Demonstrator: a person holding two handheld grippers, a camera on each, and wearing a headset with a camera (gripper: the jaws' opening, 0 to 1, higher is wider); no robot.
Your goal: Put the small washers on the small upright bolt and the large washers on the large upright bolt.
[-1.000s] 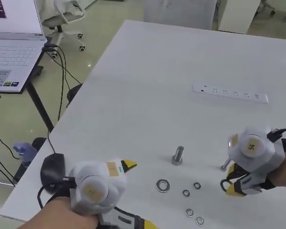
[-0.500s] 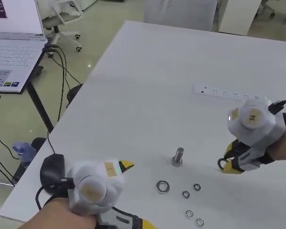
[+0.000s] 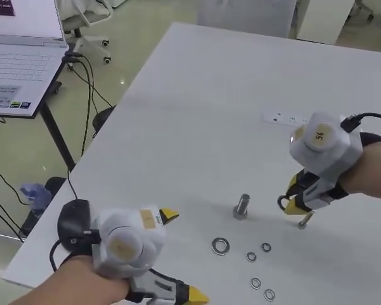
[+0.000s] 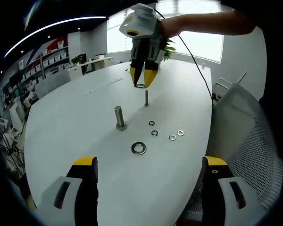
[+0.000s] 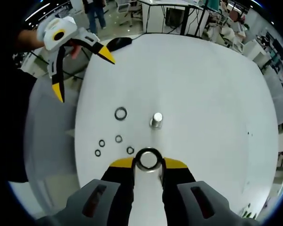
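Power strip [image 3: 280, 118] behind, right tool [image 3: 292, 197] clenched on large washer [image 5: 147, 159] near small bolt [image 3: 305, 220], left tool [image 3: 183, 255] released, large bolt [image 3: 241, 206] between

head view | washer [image 3: 283, 204] is held in right gripper [image 3: 291, 199] fingers near small bolt [image 3: 304, 220] | large bolt [image 3: 241, 207] is seen upright nearby

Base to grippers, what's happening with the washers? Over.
Left hand-held gripper open. Right hand-held gripper shut on a washer, by the small bolt. Five loose washers on table. Nothing blocking.
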